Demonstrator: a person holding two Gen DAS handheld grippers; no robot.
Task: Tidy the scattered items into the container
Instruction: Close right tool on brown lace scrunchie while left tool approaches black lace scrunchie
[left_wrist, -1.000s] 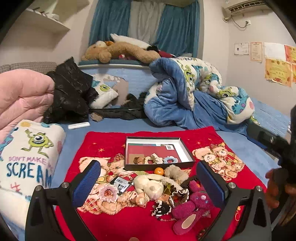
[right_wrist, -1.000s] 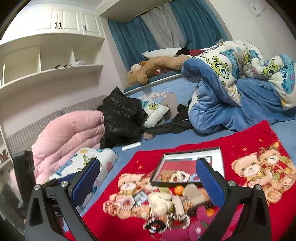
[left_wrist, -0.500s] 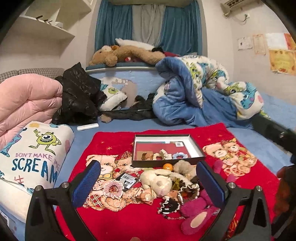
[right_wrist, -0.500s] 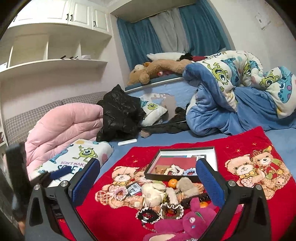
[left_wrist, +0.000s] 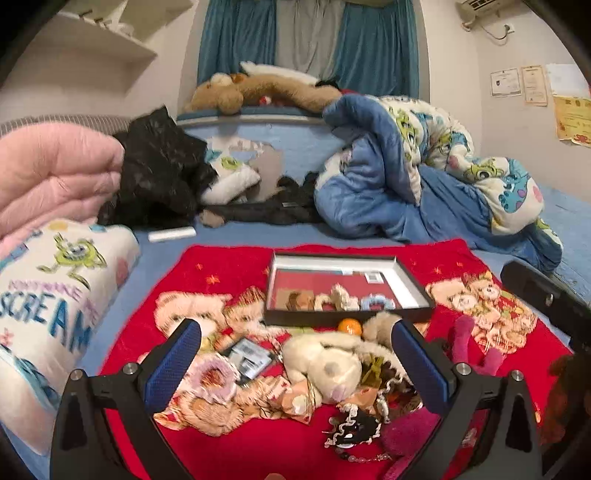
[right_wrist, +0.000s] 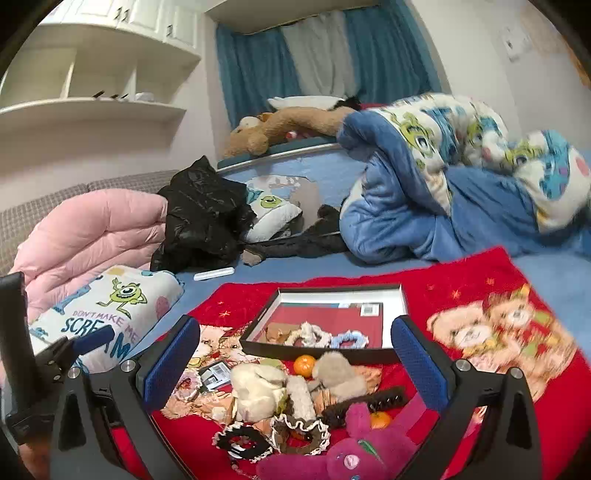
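A shallow black box (left_wrist: 410, 288) (right_wrist: 397, 301) lies on a red bear blanket (left_wrist: 229, 266) (right_wrist: 476, 280) and holds a few scrunchies. In front of it lies a heap: a cream plush (left_wrist: 325, 363) (right_wrist: 258, 384), an orange ball (left_wrist: 349, 325) (right_wrist: 304, 363), a grey plush (right_wrist: 338, 371), a pink scrunchie (left_wrist: 212, 376), a black lace scrunchie (left_wrist: 354, 430) (right_wrist: 242, 441), a magenta plush (right_wrist: 351, 454). My left gripper (left_wrist: 295, 363) and right gripper (right_wrist: 295, 363) hang open and empty above the heap.
A blue monster quilt (left_wrist: 424, 162) is piled behind the box. A pink duvet (left_wrist: 48, 173), a black jacket (left_wrist: 159, 177) and a "SCREAM" pillow (left_wrist: 55, 280) lie at the left. The other gripper shows at the left edge of the right wrist view (right_wrist: 22, 362).
Both grippers have moved nearer and lower toward the heap and box. Nothing on the blanket has moved; both stay open.
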